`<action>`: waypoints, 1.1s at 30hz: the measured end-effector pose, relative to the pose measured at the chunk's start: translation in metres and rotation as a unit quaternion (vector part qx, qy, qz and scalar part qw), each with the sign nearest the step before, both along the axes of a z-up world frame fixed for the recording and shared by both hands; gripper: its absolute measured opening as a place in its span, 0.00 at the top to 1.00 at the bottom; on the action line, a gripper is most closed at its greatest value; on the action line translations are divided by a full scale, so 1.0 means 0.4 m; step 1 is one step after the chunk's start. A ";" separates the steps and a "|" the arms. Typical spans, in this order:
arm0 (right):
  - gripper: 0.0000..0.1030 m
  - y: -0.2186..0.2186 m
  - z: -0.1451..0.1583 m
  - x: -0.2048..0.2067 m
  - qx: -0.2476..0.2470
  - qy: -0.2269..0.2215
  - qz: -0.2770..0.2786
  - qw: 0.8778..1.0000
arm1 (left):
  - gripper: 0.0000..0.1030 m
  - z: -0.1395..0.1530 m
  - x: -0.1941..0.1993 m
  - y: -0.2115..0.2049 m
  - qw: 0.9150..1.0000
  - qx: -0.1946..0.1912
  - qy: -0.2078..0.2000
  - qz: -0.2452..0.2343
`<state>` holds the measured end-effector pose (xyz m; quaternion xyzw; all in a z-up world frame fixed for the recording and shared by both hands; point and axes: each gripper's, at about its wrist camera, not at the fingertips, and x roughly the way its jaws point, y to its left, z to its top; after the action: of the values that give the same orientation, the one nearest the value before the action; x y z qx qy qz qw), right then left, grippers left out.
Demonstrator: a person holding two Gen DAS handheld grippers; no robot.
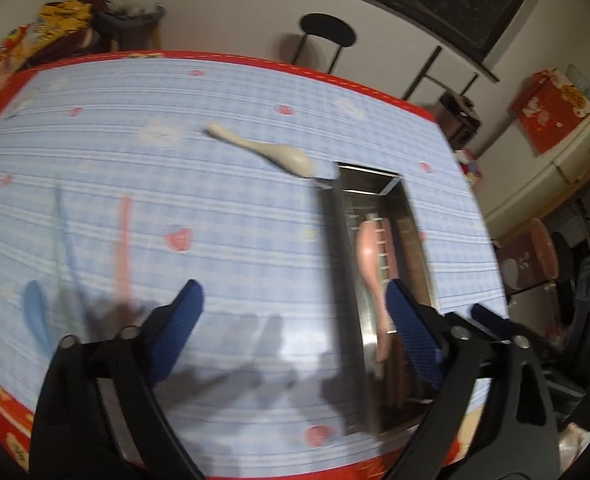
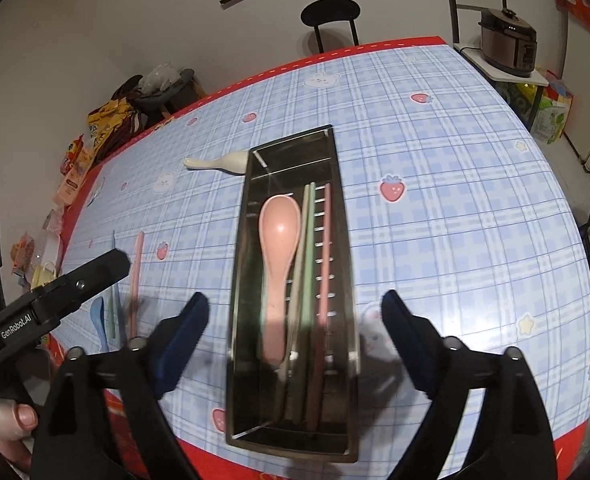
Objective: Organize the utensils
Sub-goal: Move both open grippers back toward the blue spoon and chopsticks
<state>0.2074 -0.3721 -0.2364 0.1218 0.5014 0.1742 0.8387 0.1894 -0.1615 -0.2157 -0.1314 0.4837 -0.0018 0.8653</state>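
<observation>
Both grippers (left gripper (image 1: 295, 308), right gripper (image 2: 295, 312)) gape empty above the shiny steel tray (image 2: 341, 216).

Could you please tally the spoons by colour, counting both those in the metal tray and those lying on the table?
Pink spoon: 1, in the tray
Cream spoon: 1, outside it
Blue spoon: 1, outside it
Total: 3

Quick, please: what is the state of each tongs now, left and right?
Left tongs: open, holding nothing.
Right tongs: open, holding nothing, above the metal tray.
</observation>
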 end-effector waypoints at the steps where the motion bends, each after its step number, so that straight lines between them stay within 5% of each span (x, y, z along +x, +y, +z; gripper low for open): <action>1: 0.10 0.009 0.000 -0.004 0.000 0.000 0.002 1.000 | 0.09 0.000 -0.013 0.024 1.000 0.007 0.001 0.007; 11: 0.06 0.169 0.017 -0.058 -0.043 -0.027 0.018 0.999 | 0.06 -0.053 -0.149 0.239 0.998 0.035 0.041 0.041; 20: 0.06 0.343 0.001 -0.104 -0.038 -0.017 0.029 0.999 | 0.09 -0.113 -0.264 0.480 0.995 -0.018 0.057 0.076; 24: 0.06 0.399 -0.007 -0.119 -0.046 -0.005 0.035 0.998 | 0.27 -0.145 -0.263 0.536 0.994 -0.043 0.066 0.070; 33: 0.06 0.458 -0.020 -0.147 -0.072 0.012 0.021 0.997 | 0.50 -0.202 -0.211 0.586 0.993 -0.082 0.072 0.039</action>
<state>0.1487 -0.1891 -0.2443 0.0523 0.5248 0.1539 0.8356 0.1050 0.0728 -0.2965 -0.2202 0.5371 0.0020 0.8142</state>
